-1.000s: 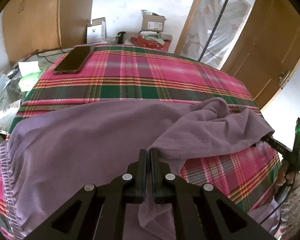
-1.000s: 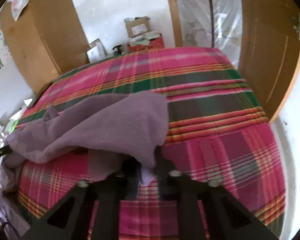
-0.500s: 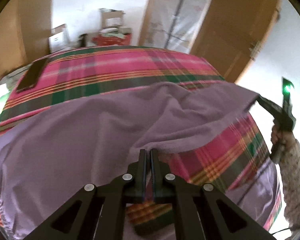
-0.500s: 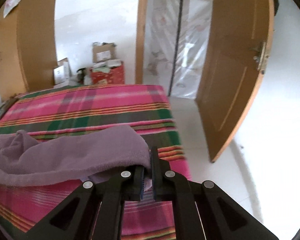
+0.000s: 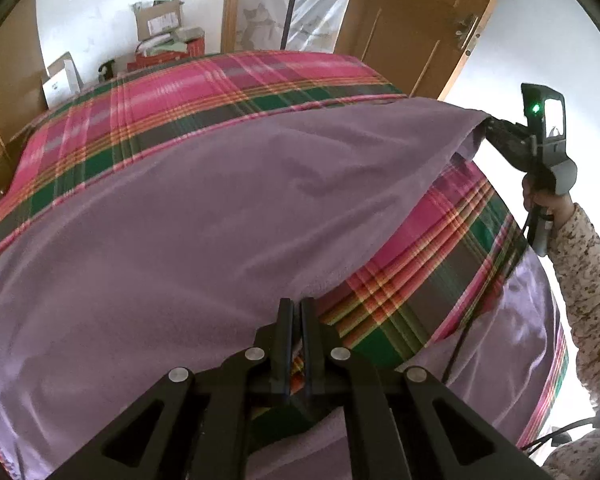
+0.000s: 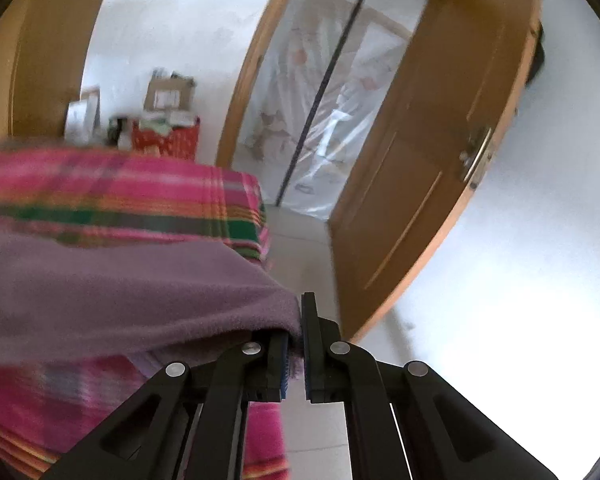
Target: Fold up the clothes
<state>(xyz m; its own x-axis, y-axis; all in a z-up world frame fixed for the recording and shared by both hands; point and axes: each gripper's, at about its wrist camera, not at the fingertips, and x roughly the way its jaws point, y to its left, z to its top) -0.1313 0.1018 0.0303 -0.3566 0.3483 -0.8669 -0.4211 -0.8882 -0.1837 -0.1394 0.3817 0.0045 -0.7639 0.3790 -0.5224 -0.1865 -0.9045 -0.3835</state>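
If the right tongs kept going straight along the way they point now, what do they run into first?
Likely nothing close. The right tongs, shut on the corner of the purple cloth, point past the corner of the plaid-covered bed at bare tiled floor. The open wooden door stands just to the right, though depth is unclear.

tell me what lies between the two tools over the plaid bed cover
The purple fleece cloth, held between the left tool and right tool, with pink-and-green plaid bed cover bare beneath its lifted edge; the left wrist view shows it.

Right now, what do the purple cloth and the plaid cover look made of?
Purple cloth: soft fleece or terry, matte, with a fuzzy nap and thick rounded folds. Plaid cover: thin woven fabric, probably cotton, flat and smooth, with crisp stripes.
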